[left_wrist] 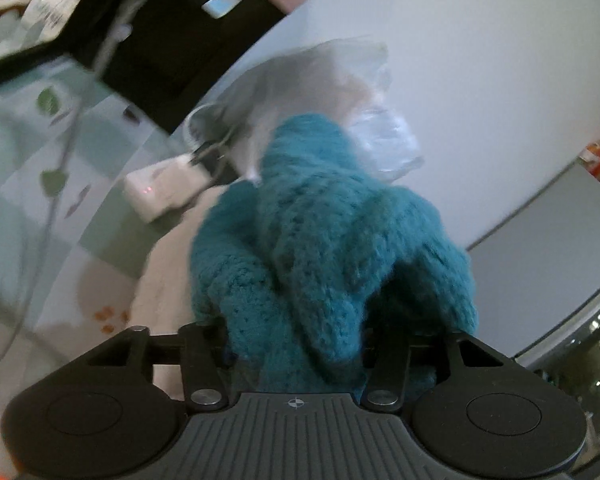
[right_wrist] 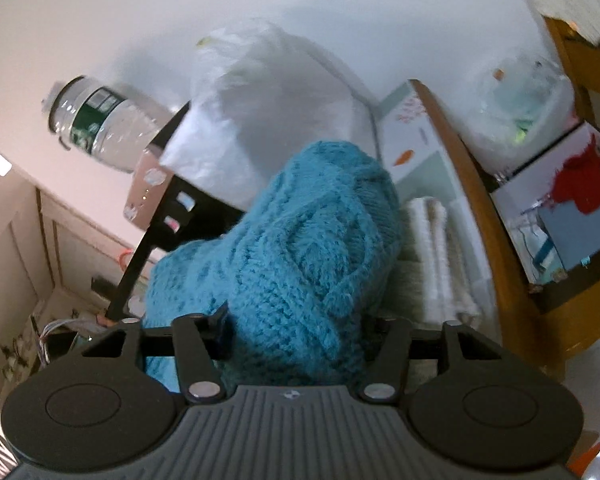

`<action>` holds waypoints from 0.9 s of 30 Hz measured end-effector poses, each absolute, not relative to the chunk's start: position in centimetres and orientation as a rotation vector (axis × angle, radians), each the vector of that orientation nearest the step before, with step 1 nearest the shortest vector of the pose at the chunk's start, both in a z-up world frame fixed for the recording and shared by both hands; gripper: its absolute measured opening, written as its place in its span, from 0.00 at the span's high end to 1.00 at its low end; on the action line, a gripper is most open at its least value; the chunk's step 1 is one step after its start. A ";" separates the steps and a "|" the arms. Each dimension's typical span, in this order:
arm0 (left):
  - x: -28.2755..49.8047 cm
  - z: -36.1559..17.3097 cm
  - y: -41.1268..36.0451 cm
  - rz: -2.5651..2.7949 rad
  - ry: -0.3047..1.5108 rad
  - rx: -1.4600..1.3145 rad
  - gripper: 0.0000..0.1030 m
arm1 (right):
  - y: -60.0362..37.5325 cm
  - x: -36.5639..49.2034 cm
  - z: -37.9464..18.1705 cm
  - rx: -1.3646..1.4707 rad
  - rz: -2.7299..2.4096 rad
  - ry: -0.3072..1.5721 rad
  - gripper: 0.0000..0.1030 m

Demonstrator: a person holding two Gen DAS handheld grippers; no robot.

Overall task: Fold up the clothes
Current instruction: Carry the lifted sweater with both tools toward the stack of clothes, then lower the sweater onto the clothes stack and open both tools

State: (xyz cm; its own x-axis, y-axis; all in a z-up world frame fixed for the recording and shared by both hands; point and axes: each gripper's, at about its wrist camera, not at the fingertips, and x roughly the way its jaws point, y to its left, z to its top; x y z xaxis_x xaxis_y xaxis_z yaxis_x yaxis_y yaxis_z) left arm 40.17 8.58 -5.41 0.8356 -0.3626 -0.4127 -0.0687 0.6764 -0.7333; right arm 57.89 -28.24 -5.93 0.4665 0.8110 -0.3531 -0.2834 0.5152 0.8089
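Note:
A teal cable-knit sweater fills the middle of the left wrist view, bunched up and lifted off the table. My left gripper is shut on the sweater; the knit covers its fingertips. In the right wrist view the same teal sweater bulges up between the fingers of my right gripper, which is shut on it too. A cream knitted garment lies folded on the table beneath and to the right of the sweater, and shows as a pale patch in the left view.
A white power adapter with a cable lies on the leaf-patterned tablecloth. A clear plastic bag sits behind the sweater. A water bottle, a white bag, the wooden table edge and a box with red cloth surround it.

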 end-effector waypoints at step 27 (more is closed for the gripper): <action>37.5 3.8 5.1 -0.099 0.603 -0.579 0.62 | -24.2 49.1 6.4 0.114 0.624 0.751 0.44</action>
